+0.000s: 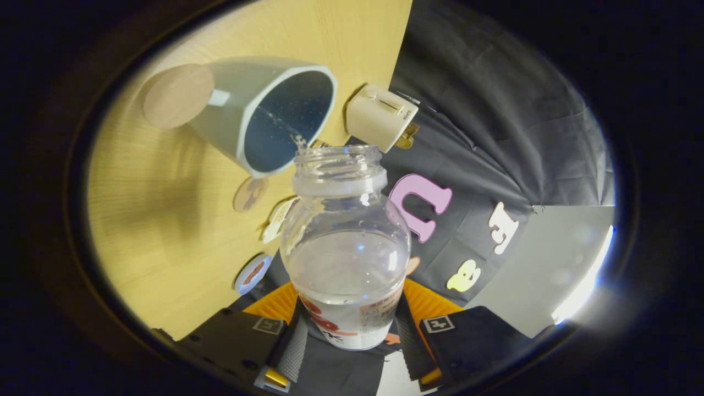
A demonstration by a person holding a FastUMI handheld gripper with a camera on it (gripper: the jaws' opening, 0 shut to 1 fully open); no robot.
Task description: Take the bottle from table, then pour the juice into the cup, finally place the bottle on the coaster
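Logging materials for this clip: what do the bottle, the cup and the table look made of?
Bottle, gripped in the tool: clear, glossy, likely plastic, since the liquid shows through and it has a threaded neck. Cup: opaque grey, matte outside with a dark speckled inside, possibly ceramic or plastic. Table: pale wood grain, perhaps laminate.

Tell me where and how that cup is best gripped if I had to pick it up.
Grip the cup across its outer wall, from the side, below the rim. It tapers toward the base and shows no handle here, and juice streams in from the bottle, so stay off the mouth. The gripper is shut on the bottle now.
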